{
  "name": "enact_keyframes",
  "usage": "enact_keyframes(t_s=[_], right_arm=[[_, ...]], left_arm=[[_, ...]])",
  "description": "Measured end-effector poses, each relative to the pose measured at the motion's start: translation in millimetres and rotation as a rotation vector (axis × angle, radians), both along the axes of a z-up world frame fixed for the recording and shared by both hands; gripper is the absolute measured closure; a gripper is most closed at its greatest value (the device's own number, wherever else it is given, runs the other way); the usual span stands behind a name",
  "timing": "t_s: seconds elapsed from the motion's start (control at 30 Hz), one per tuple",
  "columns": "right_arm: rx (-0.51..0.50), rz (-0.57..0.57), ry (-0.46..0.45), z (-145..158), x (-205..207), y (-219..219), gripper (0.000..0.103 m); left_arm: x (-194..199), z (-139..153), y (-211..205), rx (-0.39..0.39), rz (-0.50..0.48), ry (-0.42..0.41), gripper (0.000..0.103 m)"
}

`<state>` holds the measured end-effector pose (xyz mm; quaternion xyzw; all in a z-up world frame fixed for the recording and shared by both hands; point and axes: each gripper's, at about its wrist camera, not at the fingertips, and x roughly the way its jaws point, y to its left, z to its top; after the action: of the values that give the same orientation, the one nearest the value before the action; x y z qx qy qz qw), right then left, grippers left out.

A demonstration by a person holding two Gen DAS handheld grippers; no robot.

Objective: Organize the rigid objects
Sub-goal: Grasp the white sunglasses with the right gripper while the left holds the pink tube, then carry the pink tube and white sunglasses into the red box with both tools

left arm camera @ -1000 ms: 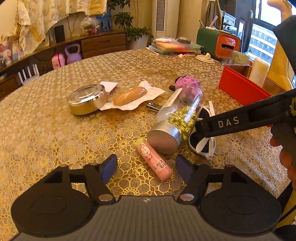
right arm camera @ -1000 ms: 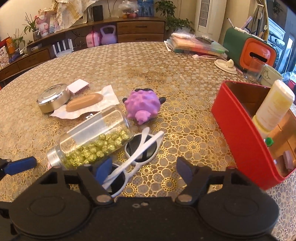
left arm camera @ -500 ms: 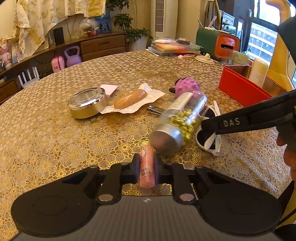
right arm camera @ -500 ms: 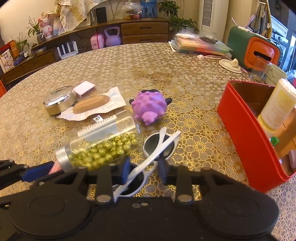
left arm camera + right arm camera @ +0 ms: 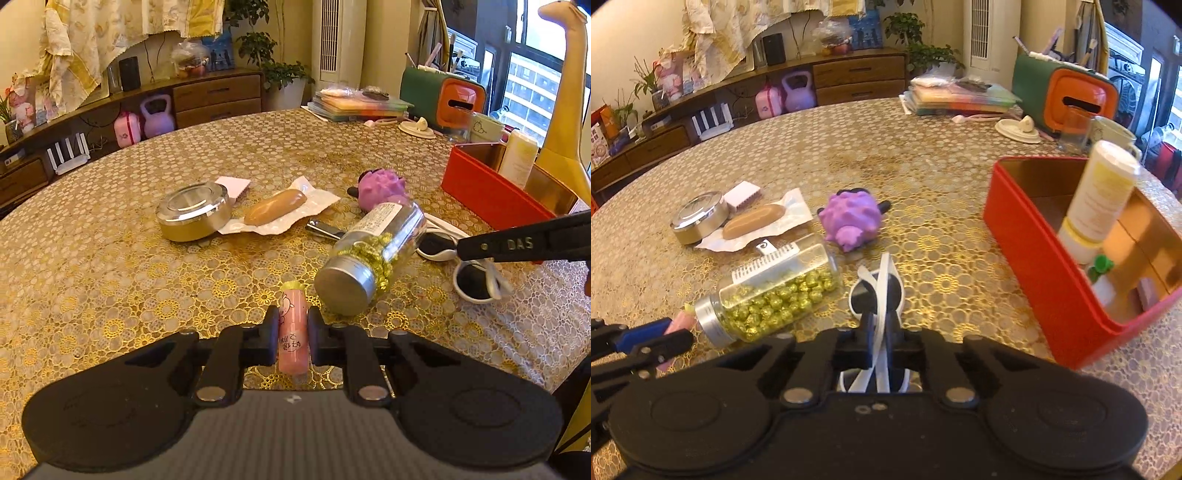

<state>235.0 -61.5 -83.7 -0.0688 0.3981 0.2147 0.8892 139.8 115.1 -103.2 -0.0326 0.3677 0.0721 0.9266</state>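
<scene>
The pink tube (image 5: 292, 334), printed with a cartoon, is pinched in the left gripper (image 5: 292, 332) low over the counter (image 5: 110, 277). The right gripper (image 5: 880, 341), whose jaws have just been closing, clamps white-framed sunglasses (image 5: 877, 291), their near lens hidden. A red box (image 5: 1045, 280) stands to the right, cut off at the edge.

Home: sideboard (image 5: 218, 94), houseplant (image 5: 269, 70)
</scene>
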Motion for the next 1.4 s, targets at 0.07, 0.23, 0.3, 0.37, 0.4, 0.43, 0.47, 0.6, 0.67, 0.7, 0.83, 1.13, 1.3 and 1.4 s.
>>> enact_keyframes(t_s=[0.07, 0.23, 0.3, 0.37, 0.4, 0.43, 0.47, 0.6, 0.67, 0.7, 0.83, 1.13, 1.3, 1.4], right_arm=[[0.006, -0.003, -0.017, 5, -4, -7, 0.097], [0.045, -0.01, -0.044, 22, -13, -27, 0.097], [0.063, -0.015, -0.049, 28, -17, -36, 0.097], [0.074, -0.015, -0.053, 35, -19, -44, 0.097], [0.078, -0.018, -0.058, 38, -20, -48, 0.097], [0.081, -0.02, -0.062, 41, -21, -53, 0.097], [0.086, -0.022, -0.065, 44, -22, -57, 0.097], [0.111, -0.04, -0.078, 56, -24, -75, 0.097], [0.121, -0.049, -0.086, 61, -25, -84, 0.097], [0.124, -0.052, -0.09, 63, -25, -88, 0.097], [0.134, -0.069, -0.106, 70, -23, -104, 0.097], [0.149, -0.115, -0.129, 77, -10, -144, 0.097], [0.151, -0.144, -0.133, 76, 3, -164, 0.097], [0.158, -0.166, -0.127, 72, 13, -177, 0.097]], left_arm=[[-2, 4, -2, -0.004, 0.004, -0.003, 0.087], [-5, 19, -9, -0.024, 0.0, -0.008, 0.087], [-4, 25, -13, -0.03, -0.004, -0.011, 0.087], [-3, 31, -18, -0.045, -0.011, -0.012, 0.087], [-3, 35, -21, -0.05, -0.015, -0.014, 0.087], [-3, 38, -25, -0.05, -0.02, -0.016, 0.087], [-2, 41, -28, -0.052, -0.027, -0.017, 0.087], [3, 54, -46, -0.064, -0.053, -0.028, 0.087], [8, 59, -55, -0.068, -0.067, -0.032, 0.087], [10, 62, -60, -0.07, -0.075, -0.035, 0.087], [22, 72, -82, -0.071, -0.117, -0.046, 0.087], [52, 87, -138, -0.063, -0.217, -0.068, 0.087], [72, 87, -170, -0.055, -0.275, -0.061, 0.087], [85, 83, -187, -0.056, -0.299, -0.048, 0.087]])
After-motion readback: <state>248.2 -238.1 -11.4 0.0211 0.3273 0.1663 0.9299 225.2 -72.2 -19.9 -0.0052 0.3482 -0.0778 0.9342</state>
